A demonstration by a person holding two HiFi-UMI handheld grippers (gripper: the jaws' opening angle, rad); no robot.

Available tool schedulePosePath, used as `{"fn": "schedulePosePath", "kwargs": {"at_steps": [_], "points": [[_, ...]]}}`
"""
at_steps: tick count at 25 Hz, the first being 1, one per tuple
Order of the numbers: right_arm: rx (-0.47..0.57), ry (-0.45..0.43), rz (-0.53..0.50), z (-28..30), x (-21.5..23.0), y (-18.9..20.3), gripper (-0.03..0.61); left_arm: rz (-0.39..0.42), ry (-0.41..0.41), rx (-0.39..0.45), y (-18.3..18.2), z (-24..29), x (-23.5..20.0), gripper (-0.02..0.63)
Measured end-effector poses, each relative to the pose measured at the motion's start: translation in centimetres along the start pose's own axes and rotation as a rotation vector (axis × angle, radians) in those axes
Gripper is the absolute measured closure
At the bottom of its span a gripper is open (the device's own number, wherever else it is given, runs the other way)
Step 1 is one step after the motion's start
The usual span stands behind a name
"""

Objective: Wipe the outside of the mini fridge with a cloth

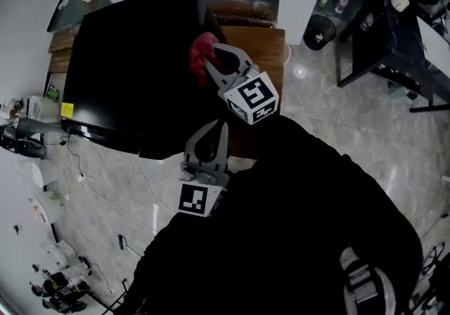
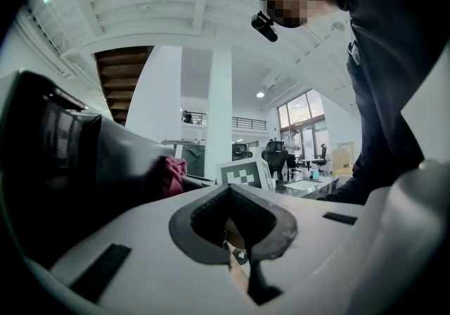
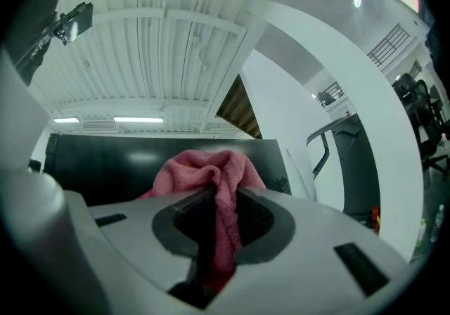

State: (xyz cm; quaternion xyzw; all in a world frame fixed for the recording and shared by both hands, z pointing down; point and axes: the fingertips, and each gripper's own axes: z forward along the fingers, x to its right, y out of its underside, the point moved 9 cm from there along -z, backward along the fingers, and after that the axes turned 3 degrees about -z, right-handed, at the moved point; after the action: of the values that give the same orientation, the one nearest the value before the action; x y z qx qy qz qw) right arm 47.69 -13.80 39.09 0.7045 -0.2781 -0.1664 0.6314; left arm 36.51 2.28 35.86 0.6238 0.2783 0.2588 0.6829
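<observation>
mini fridge [image 1: 133,67]: one, black, 10 o'clock in head view, on wooden worktop [image 1: 256,43] | left tool [image 1: 216,131]: at fridge's 5 o'clock corner, pressed together, empty | right tool [image 1: 211,64]: pinching the one pink cloth [image 1: 202,48] against fridge's right edge; right gripper view alone shows cloth running down between jaws | black bin [image 1: 320,31]: floor, 1 o'clock

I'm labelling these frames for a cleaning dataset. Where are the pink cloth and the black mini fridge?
pink cloth [image 3: 205,169]: right gripper view, on its bunched upper fold.
mini fridge [image 1: 133,60]: head view, on its broad black face.
</observation>
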Motion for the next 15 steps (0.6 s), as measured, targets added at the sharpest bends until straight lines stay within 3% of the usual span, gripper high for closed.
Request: {"fn": "schedulePosePath", "kwargs": {"at_steps": [2,5,15], "points": [[0.009,0.024,-0.001,0.8,1.5,0.0,0.509,0.009,0.004,0.033,-0.1,1.2,0.1,0.607],[0.010,0.060,-0.012,2.0,3.5,0.0,0.511,0.023,-0.008,-0.008,0.1,2.4,0.0,0.607],[-0.035,0.146,-0.074,5.5,9.4,-0.6,0.514,0.027,-0.006,-0.020,-0.2,3.7,0.0,0.607]]}}
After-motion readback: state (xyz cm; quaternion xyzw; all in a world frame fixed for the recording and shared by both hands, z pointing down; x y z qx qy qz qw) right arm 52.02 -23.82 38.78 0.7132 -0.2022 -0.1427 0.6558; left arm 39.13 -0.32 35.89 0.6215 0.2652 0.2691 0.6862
